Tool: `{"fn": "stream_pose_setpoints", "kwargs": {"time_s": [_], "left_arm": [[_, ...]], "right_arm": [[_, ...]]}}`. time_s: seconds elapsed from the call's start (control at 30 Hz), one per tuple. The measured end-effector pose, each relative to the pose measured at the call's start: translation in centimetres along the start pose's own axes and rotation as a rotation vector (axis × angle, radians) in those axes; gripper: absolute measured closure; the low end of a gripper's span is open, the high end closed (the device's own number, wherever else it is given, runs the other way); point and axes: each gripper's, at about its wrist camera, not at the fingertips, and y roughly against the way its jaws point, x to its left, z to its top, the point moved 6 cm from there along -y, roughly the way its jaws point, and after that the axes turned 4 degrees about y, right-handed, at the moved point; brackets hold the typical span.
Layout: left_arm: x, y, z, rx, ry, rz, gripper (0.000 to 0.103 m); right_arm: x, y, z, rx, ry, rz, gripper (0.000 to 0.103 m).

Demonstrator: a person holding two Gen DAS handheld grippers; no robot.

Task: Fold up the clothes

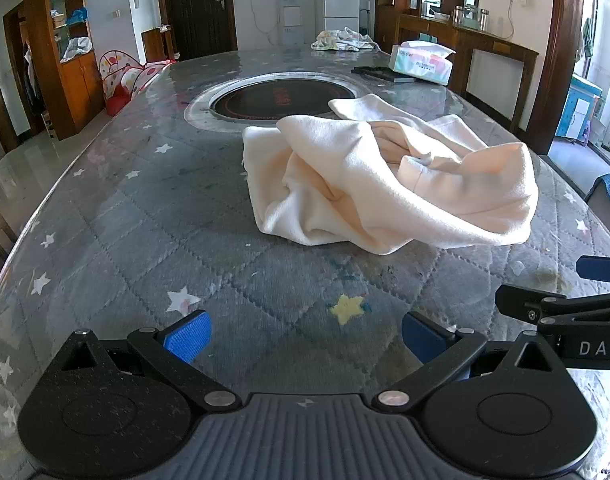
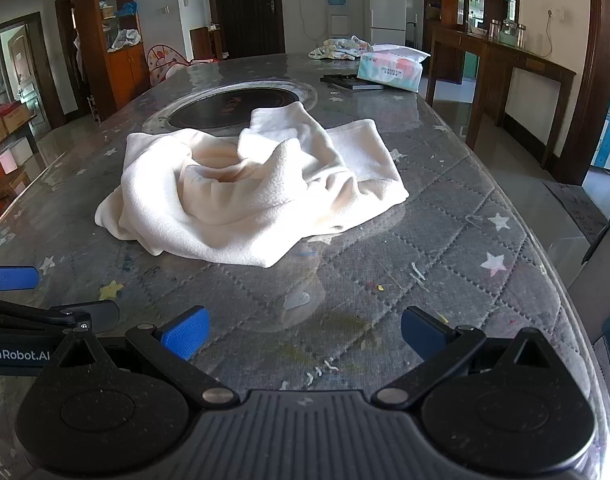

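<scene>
A cream garment (image 1: 377,184) lies crumpled in a heap on the grey quilted table (image 1: 145,216), ahead and to the right of my left gripper (image 1: 305,338). That gripper is open and empty, low over the near table. In the right wrist view the same garment (image 2: 249,192) lies ahead and slightly left of my right gripper (image 2: 305,336), which is open and empty. The right gripper also shows at the right edge of the left wrist view (image 1: 585,292). The left gripper shows at the left edge of the right wrist view (image 2: 45,296).
A round black cooktop (image 1: 277,98) is set into the table behind the garment. A tissue pack (image 1: 421,62), a flat black item (image 1: 381,73) and a bundle of patterned cloth (image 1: 343,40) lie at the far end. A chair (image 2: 601,280) stands at the right table edge.
</scene>
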Motion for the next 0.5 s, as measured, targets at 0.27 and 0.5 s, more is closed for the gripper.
{"fn": "stream_pose_setpoints", "kwargs": {"time_s": [0.27, 0.5], "left_arm": [[-0.05, -0.15, 0.16, 0.002, 0.001, 0.000, 0.000], [-0.06, -0.32, 0.31, 0.003, -0.001, 0.002, 0.000]], "right_arm": [[-0.08, -0.19, 0.06, 0.001, -0.001, 0.000, 0.000], [-0.14, -0.34, 0.20, 0.002, -0.004, 0.001, 0.000]]}}
